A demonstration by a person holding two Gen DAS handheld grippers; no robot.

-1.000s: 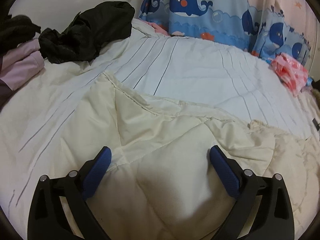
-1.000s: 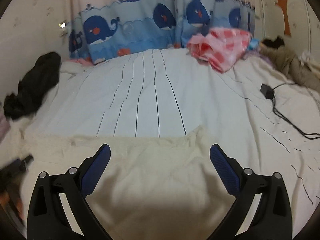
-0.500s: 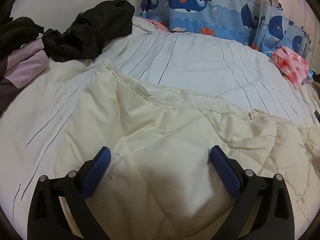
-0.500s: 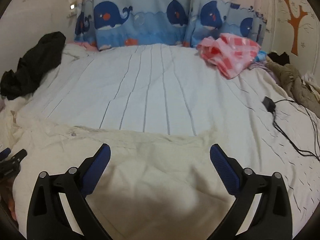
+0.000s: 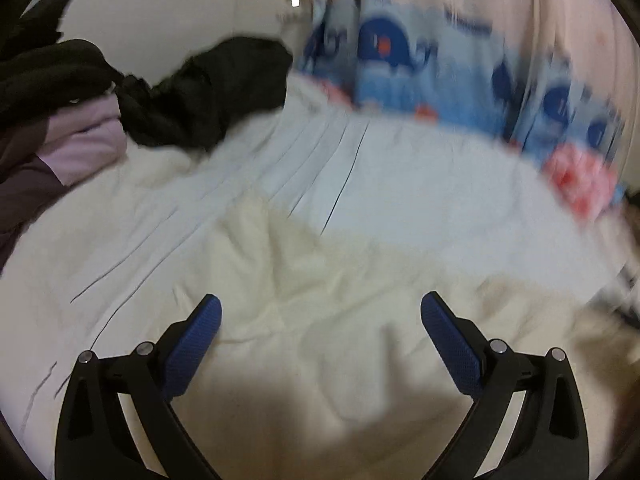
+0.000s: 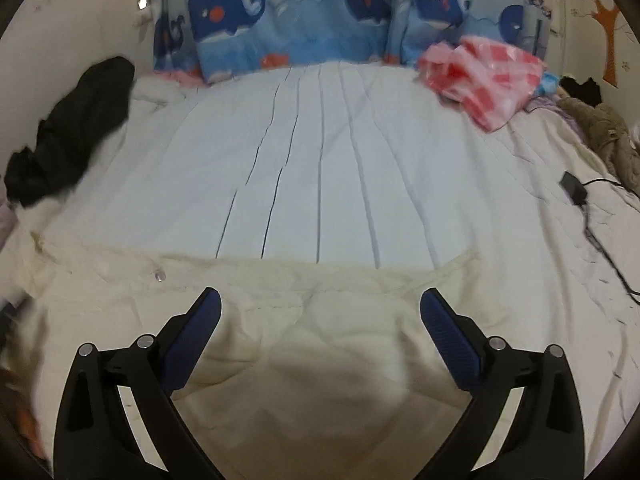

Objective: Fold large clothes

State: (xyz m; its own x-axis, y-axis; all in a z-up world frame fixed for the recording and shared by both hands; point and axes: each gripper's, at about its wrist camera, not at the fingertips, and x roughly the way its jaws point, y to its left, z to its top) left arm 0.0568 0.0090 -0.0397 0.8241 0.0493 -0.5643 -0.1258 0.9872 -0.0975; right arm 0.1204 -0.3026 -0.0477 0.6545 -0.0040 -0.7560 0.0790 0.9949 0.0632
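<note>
Both tongs hang spread and empty, the left gripper (image 5: 321, 310) and right gripper (image 6: 320, 304) each poised over one cream quilted garment (image 6: 304, 360) lying along the near side of the striped bedsheet (image 6: 320, 168). Beyond its far hem the sheet lies bare up to four whale-print cushions (image 6: 288, 20). No legible writing.

Motion blur smears the left wrist view: the whale curtain (image 5: 400, 60) and pink checked cloth (image 5: 580, 184) lose detail. The cream garment (image 6: 320, 360) runs off the bottom edge in both views.
</note>
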